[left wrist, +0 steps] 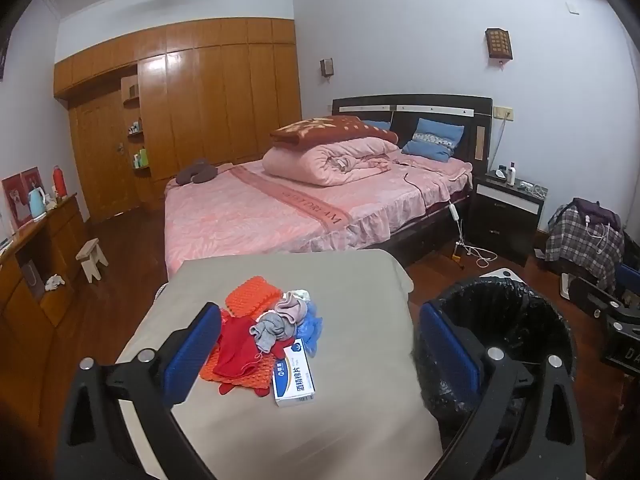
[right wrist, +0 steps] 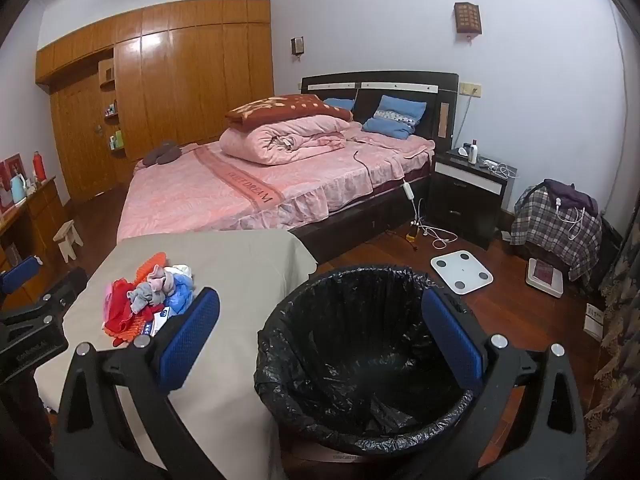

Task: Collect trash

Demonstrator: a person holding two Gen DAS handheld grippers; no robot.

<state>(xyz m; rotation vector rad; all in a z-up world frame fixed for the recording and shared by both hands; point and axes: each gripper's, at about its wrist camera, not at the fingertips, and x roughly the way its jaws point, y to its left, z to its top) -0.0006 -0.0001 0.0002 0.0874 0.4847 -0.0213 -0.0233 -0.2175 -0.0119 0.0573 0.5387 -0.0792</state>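
The left tool (left wrist: 320, 354) hangs with its blue-padded fingers spread wide and nothing between them, above the near part of a beige-covered worktop (left wrist: 340, 412). The right tool (right wrist: 320, 334) is likewise wide open and empty, held over the mouth of a black-lined trash bin (right wrist: 360, 364) that stands on the floor just beside the worktop's right edge.

On the worktop, nearest the left tool, lies a white and blue box (left wrist: 293, 374) printed with Chinese characters. It lies flat, its long axis running from the near edge away toward the bed, tilted slightly leftward at its far end. Its left side touches a red cloth (left wrist: 236, 350) spread over an orange knitted piece (left wrist: 252, 296). Just beyond the box sits a crumpled grey rag (left wrist: 266, 330), then a pinkish rag (left wrist: 292, 306) and a bunched blue plastic item (left wrist: 312, 326), all heaped together and touching. A small pale wad at the far end of the heap is too indistinct to identify.

Farther off, a white bathroom scale (right wrist: 461, 271) lies on the wooden floor beyond the bin. Behind the worktop stands a bed (left wrist: 280, 212) with pink bedding, a dark nightstand (left wrist: 506, 216) at its right, and a wooden wardrobe (left wrist: 208, 96) along the far wall.
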